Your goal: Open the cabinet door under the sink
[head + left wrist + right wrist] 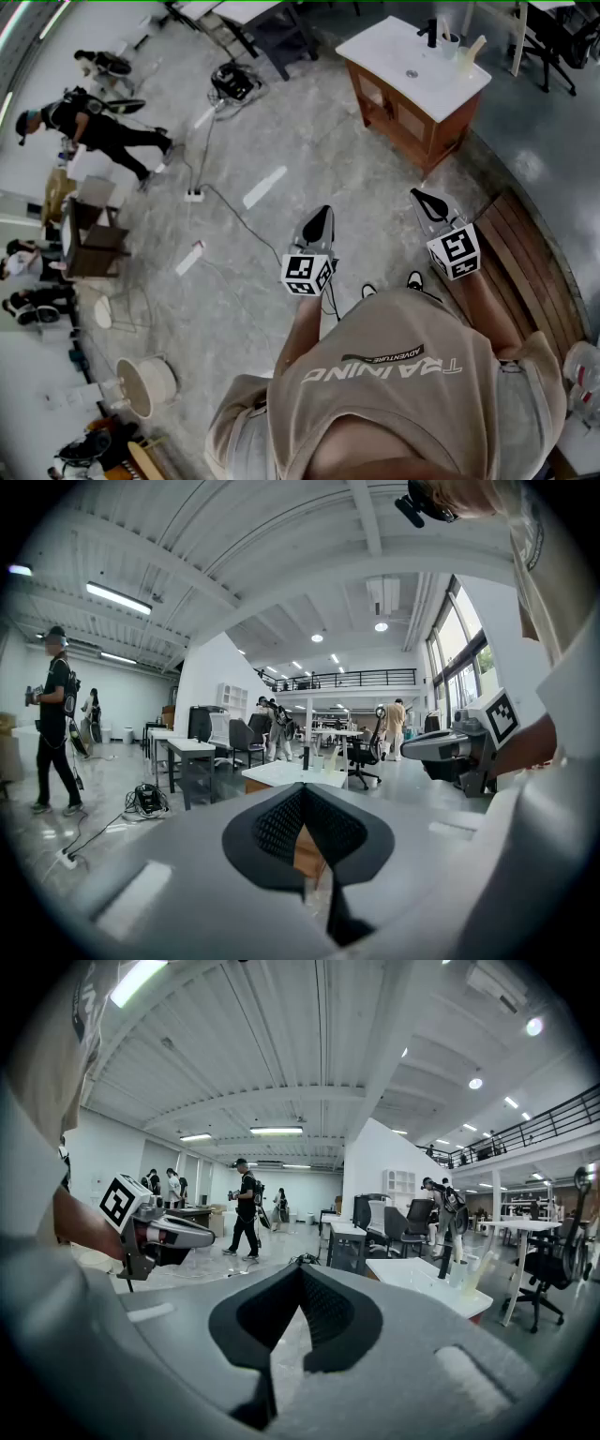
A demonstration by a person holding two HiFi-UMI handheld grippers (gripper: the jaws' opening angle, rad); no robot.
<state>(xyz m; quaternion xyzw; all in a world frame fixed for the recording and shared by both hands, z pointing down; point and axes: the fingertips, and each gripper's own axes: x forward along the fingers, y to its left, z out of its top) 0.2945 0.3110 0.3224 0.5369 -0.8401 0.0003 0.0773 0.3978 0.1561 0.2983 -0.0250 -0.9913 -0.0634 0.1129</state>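
- the head view alone shows the whole sink cabinet point(433, 127): one wooden body under a white tabletop point(398, 52), with one black faucet point(432, 33) at its far edge.
- two cabinet doors point(409, 119) show on the cabinet's side that faces the grippers, and both look closed.
- two grippers are in that view, both well short of the cabinet and touching nothing: the left gripper point(322, 216) and the right gripper point(424, 199).
- the left gripper view has the cabinet straight ahead; its jaws meet at the tips with nothing held, and a strip of the cabinet's wood point(307, 852) shows through the gap below them. neither door can be made out here.
- the right gripper view shows its jaws closed tip to tip and empty too, with bare floor behind them; the cabinet's tabletop point(427, 1283) lies off to the right.
- each gripper view catches the other gripper beside it, well short of the cabinet.
- one person point(94, 127) stands far to the left of the cabinet.
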